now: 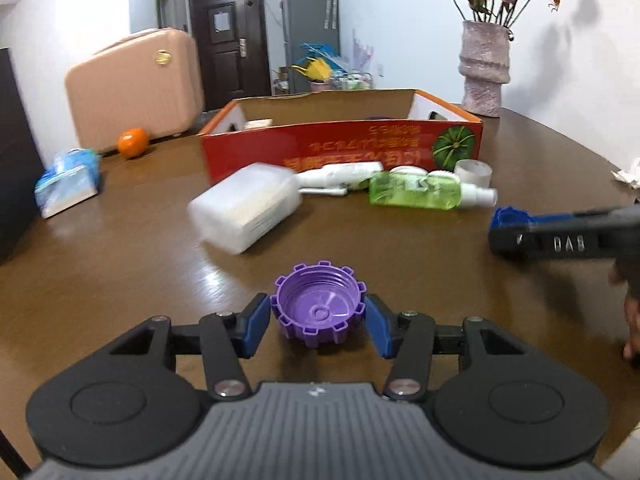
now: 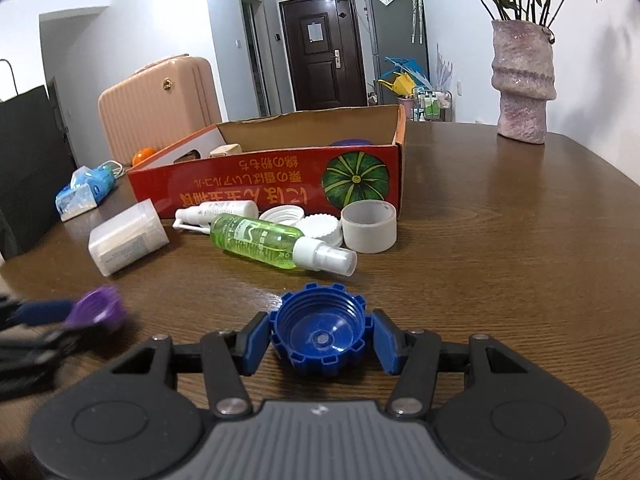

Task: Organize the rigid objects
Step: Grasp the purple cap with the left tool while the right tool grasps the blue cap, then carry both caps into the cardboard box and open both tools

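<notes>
My left gripper (image 1: 318,318) is shut on a purple bottle cap (image 1: 318,310), open side up, just above the brown table. My right gripper (image 2: 319,334) is shut on a blue bottle cap (image 2: 320,328), also open side up. Each gripper shows blurred in the other's view: the right one (image 1: 560,240) at the right edge, the left one with the purple cap (image 2: 98,308) at the left. Ahead stands a red cardboard box (image 1: 340,148) (image 2: 272,184) with a few items inside.
In front of the box lie a green spray bottle (image 2: 272,244), a white spray bottle (image 2: 216,212), white caps (image 2: 320,228), a tape roll (image 2: 370,226) and a white plastic case (image 2: 126,236). A tissue pack (image 1: 66,184), an orange (image 1: 133,142) and a vase (image 2: 522,80) stand farther off.
</notes>
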Demonstrator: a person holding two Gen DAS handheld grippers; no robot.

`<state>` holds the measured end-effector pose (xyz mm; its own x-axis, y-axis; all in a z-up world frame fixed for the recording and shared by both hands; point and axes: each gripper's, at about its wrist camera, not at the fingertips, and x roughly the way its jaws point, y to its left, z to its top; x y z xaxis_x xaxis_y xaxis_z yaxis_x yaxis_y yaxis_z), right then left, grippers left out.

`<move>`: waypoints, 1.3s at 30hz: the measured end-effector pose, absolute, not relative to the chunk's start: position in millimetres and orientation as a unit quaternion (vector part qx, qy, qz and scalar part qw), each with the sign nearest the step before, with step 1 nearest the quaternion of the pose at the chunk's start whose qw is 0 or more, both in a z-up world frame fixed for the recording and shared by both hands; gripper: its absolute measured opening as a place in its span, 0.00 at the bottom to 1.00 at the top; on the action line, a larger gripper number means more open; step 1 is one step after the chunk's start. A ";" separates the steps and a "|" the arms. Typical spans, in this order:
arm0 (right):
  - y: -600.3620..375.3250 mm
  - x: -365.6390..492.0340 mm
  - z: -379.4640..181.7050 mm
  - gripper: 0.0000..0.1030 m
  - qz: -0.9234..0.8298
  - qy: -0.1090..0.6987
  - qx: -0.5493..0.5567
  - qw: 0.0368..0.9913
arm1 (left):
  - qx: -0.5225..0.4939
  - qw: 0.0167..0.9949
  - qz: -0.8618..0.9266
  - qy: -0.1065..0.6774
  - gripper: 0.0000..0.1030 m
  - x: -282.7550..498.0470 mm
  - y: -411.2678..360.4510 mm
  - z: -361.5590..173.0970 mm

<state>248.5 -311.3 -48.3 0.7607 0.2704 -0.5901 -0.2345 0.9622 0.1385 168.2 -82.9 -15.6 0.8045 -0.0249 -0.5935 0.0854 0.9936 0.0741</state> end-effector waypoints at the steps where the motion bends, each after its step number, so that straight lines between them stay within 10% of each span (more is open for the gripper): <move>1: -310.3 248.0 -48.2 0.52 0.131 0.318 0.023 0.939 | 0.048 0.949 -0.024 0.310 0.51 163.1 -79.3 -14.9; 24: -253.7 218.7 -11.4 0.52 0.128 0.271 -0.009 0.954 | -0.039 0.963 -0.079 0.253 0.51 193.6 -8.1 30.3; 39: -251.0 456.2 49.0 0.52 0.163 0.305 0.037 0.938 | -0.023 0.931 -0.098 0.352 0.51 469.0 -21.9 63.9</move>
